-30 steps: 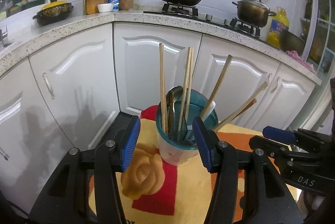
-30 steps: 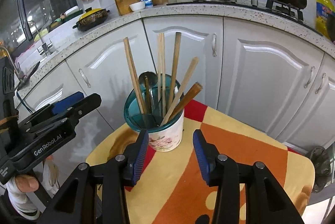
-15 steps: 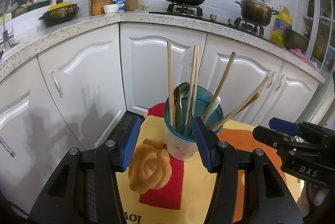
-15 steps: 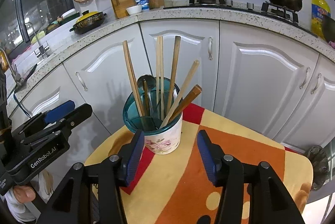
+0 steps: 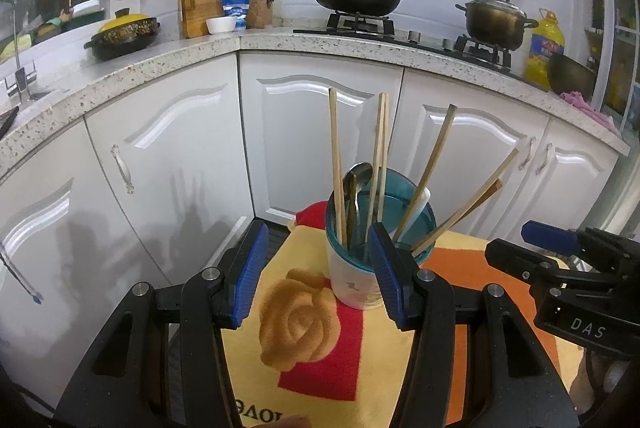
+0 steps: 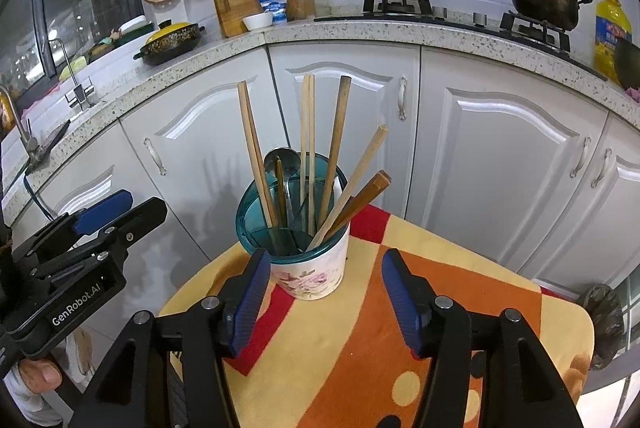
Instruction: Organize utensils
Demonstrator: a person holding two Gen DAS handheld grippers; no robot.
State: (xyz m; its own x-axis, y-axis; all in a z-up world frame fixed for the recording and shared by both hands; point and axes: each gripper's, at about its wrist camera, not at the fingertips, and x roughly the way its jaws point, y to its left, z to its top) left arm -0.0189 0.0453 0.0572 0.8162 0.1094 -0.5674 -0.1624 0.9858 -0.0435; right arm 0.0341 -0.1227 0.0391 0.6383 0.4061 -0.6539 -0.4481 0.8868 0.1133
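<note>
A floral holder (image 6: 308, 268) filled with chopsticks (image 6: 334, 148) and a spoon (image 6: 282, 164) was stood on the cloth-covered table (image 6: 440, 292). The right gripper (image 6: 322, 302), jaws just widened and empty, was held before it; the left gripper (image 5: 316, 276) was kept spread, empty. White cabinets (image 6: 500, 156) were seen behind.

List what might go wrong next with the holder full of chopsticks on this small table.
1. The utensil holder stands near the back edge of the cloth-covered table; a sideways nudge might push it off.
2. Long chopsticks lean outward well above the rim, so catching one could tip the holder.
3. The right hand-held gripper has just been opening with nothing between its fingers, and the left hand-held gripper is open too; both sit close around the holder and may collide.
</note>
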